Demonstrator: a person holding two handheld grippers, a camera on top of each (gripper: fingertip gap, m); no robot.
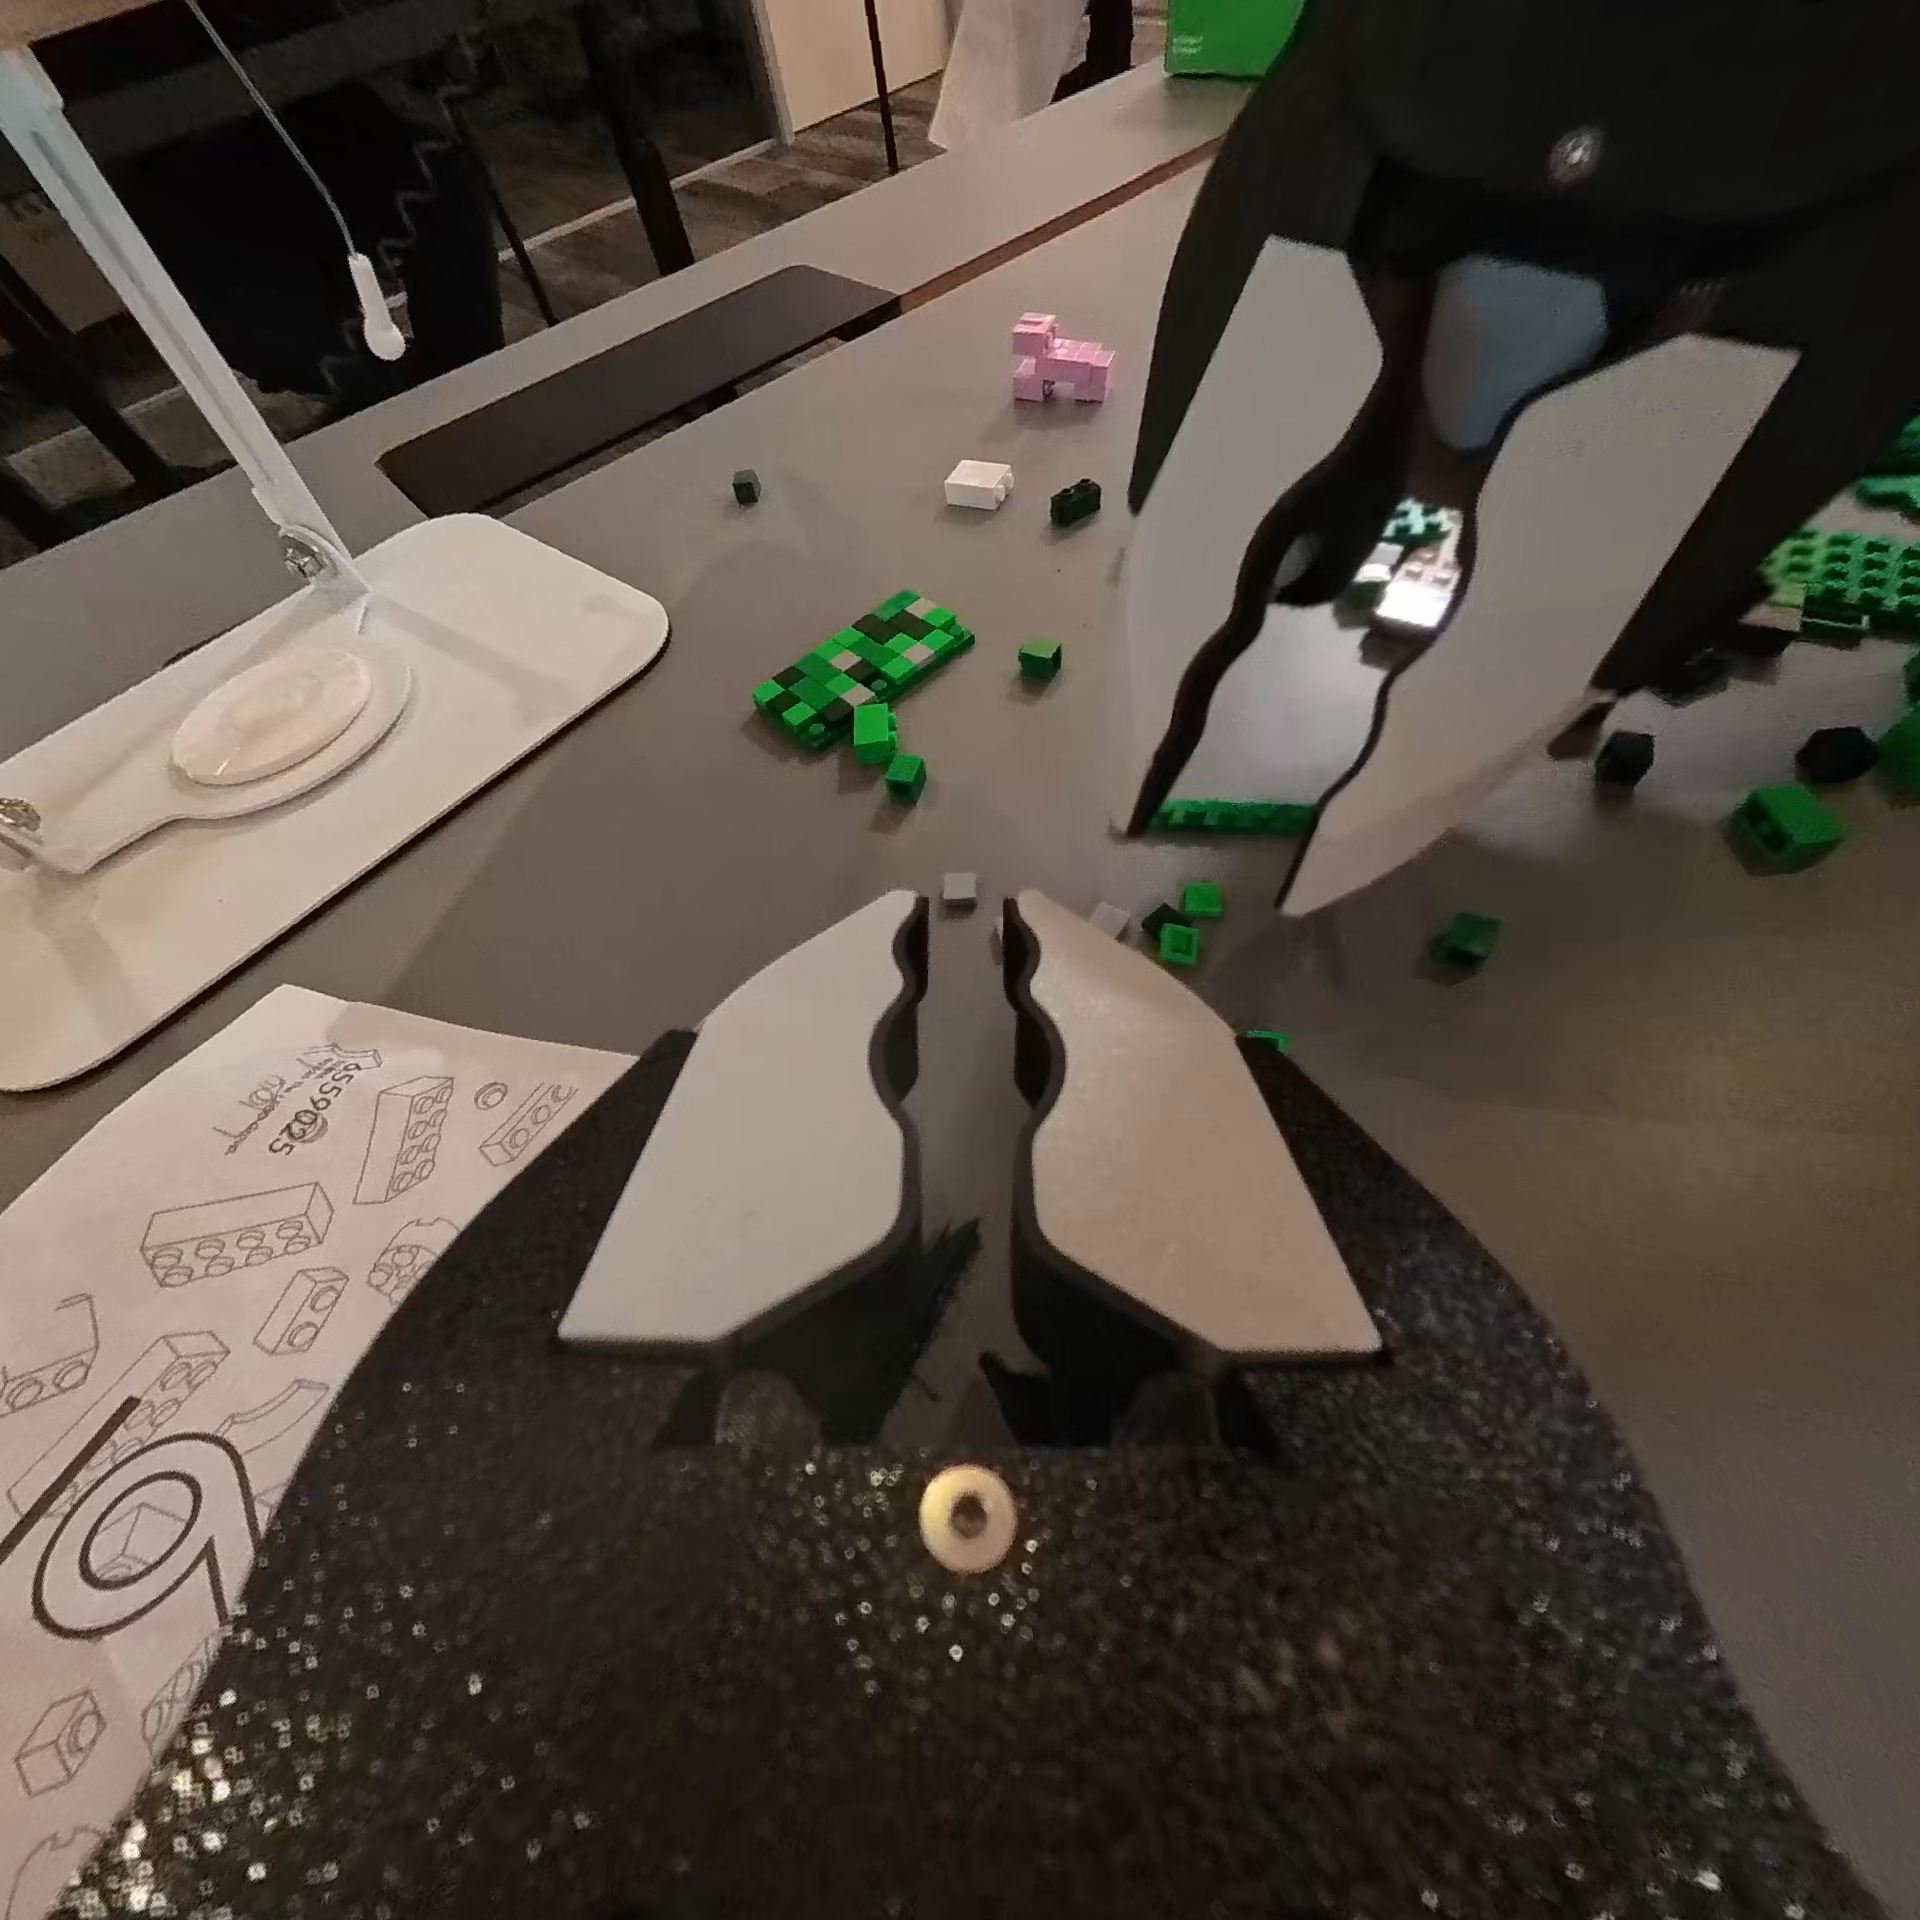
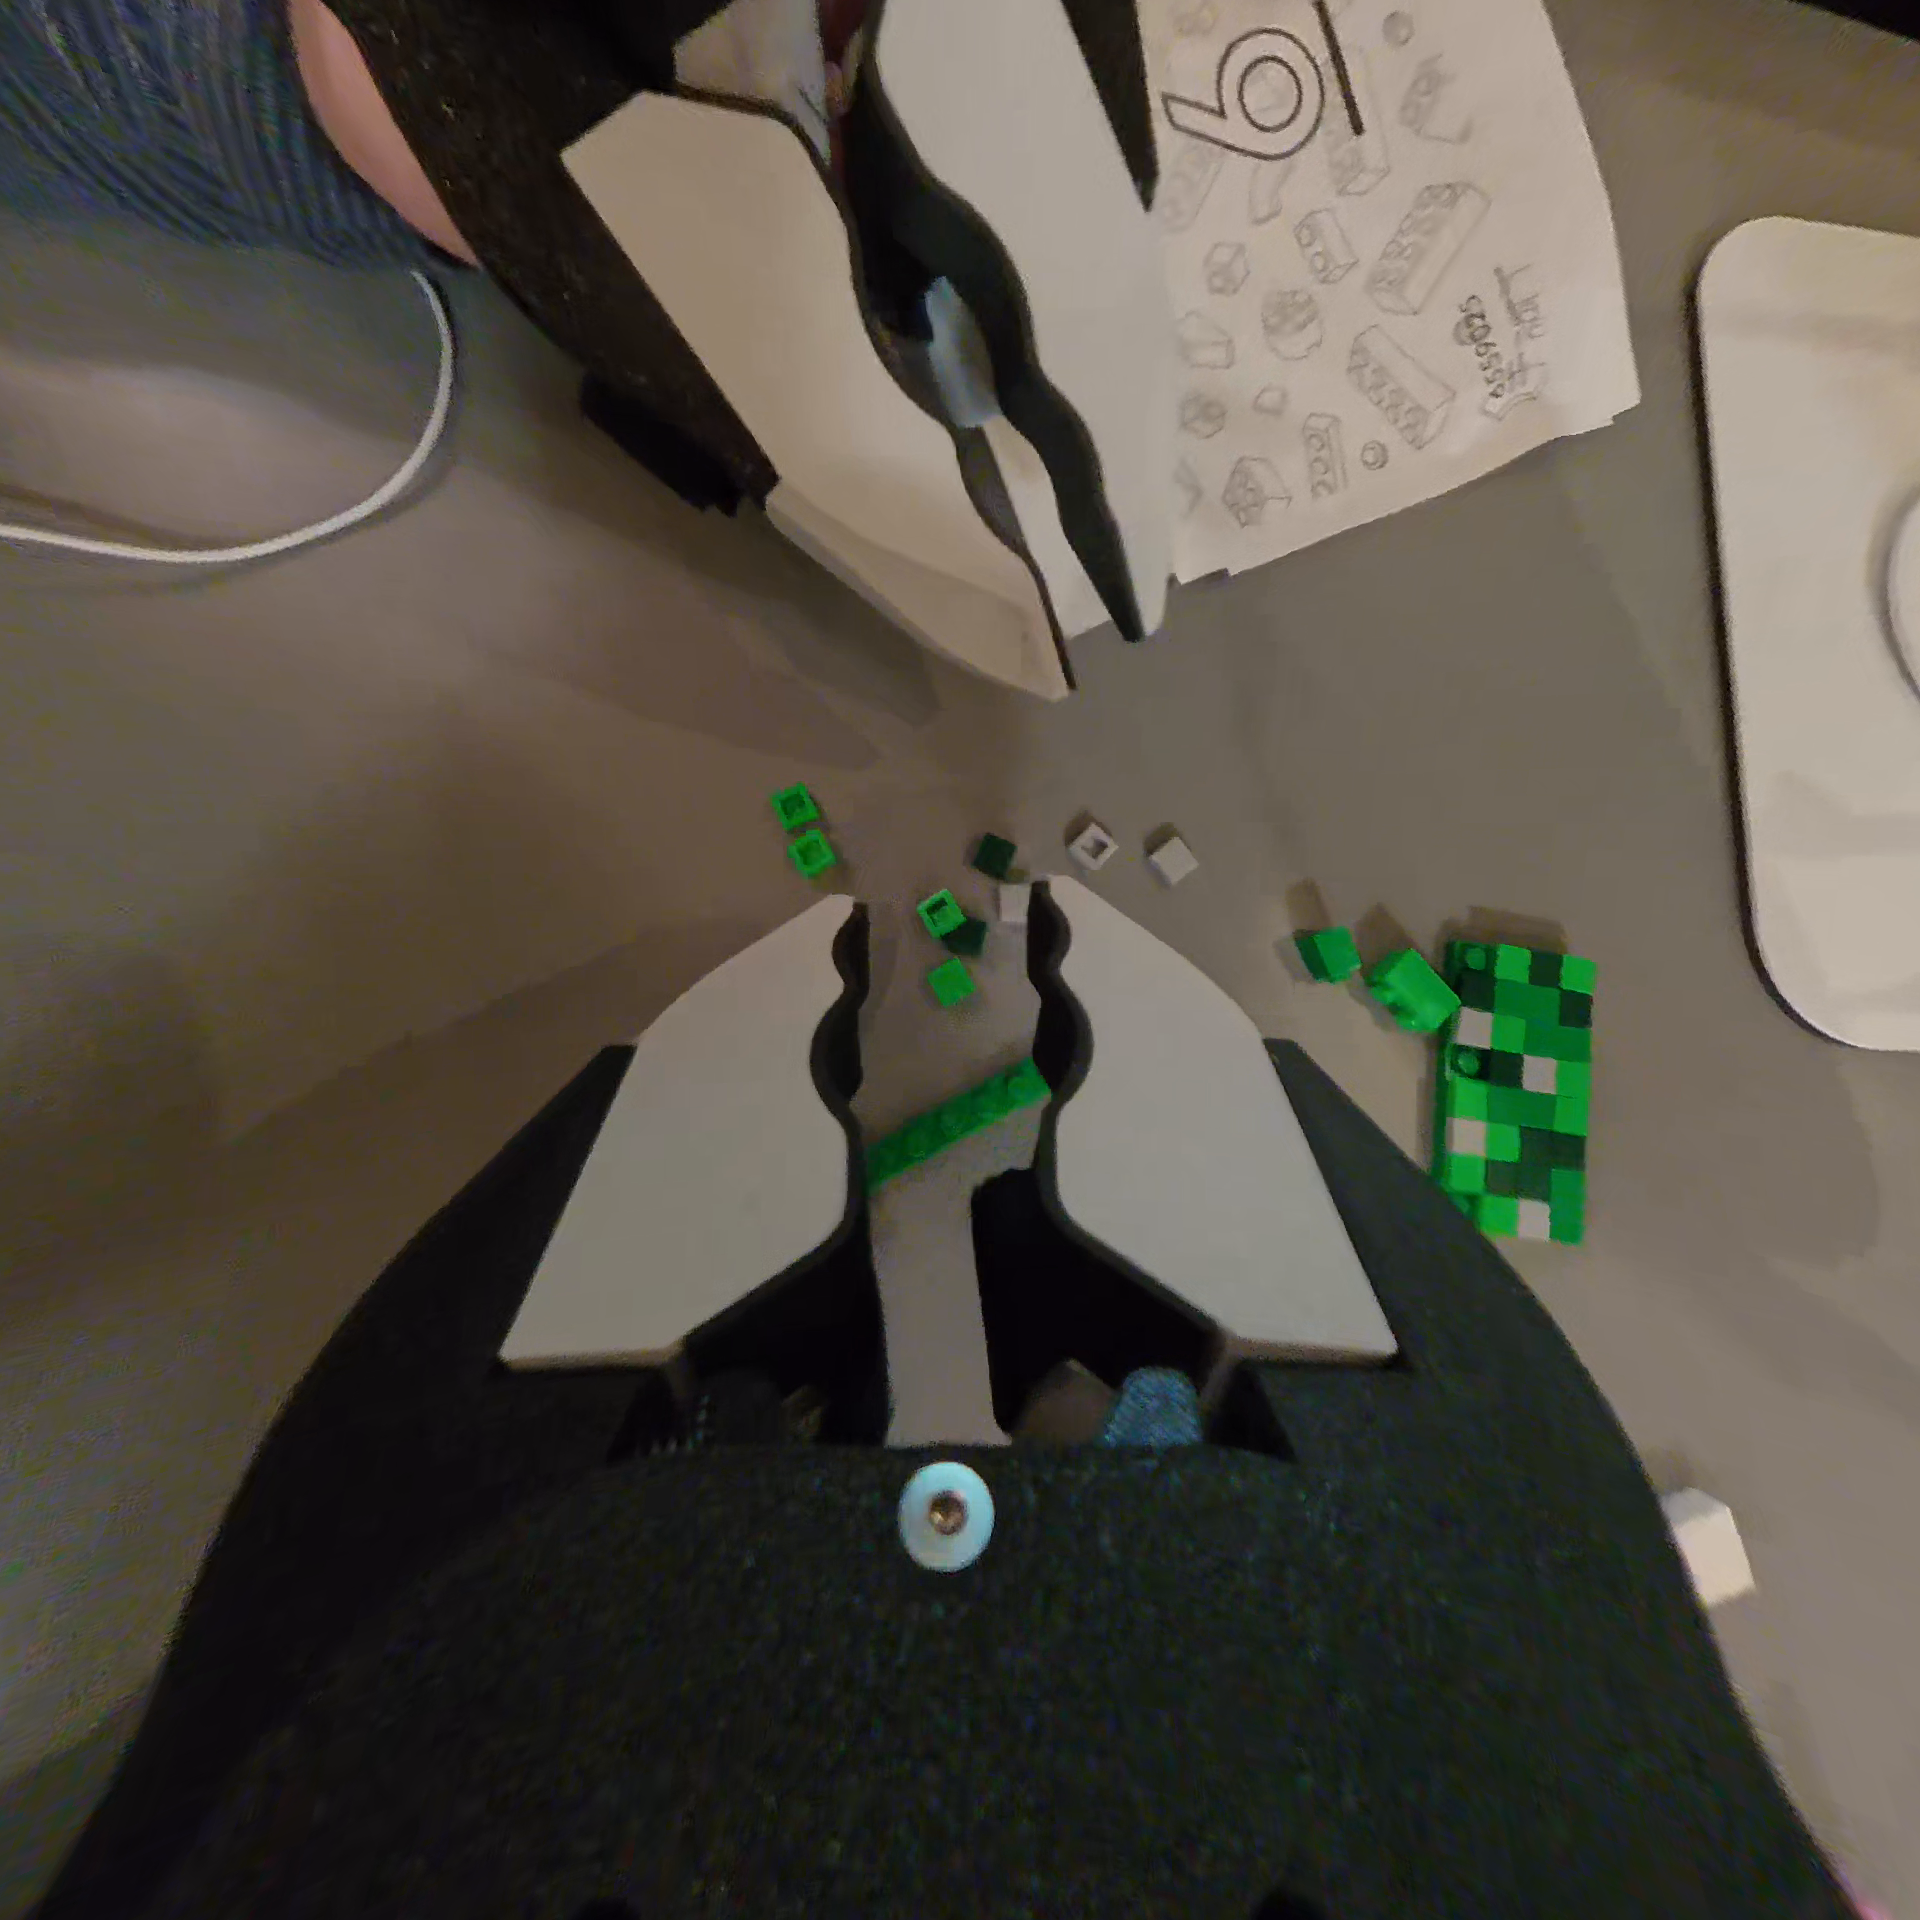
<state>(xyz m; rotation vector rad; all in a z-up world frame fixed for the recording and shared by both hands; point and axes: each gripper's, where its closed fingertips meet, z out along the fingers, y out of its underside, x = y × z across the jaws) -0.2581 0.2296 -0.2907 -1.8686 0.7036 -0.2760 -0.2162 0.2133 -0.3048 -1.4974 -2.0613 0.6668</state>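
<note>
**A:** How are the tongs?

**B:** The left gripper is low over the table with a narrow gap between its tips and nothing in it. A small grey brick sits just past them at twelve o'clock. The right gripper is open wider and is also empty. Seen from its own camera, it hangs above a few loose green bricks and a long green strip.

**A:** What's already put together?

**B:** A flat green patchwork panel lies at eleven o'clock from the left tips. Its squares are light green, dark green and grey. A pink block figure stands far off at one o'clock, with a white brick nearer. Everything else is single pieces scattered between the two grippers.

**A:** What else is around?

**B:** A printed sheet is at eight o'clock. A white stand base is at ten.

**B:** More green plates lie at three o'clock, but the right gripper blocks most of them, so I can't say whether they are joined. One end of the strip runs under a finger. A pale bluish patch deep between the left fingers, seen from the right wrist camera, may be part of the tool.
</note>
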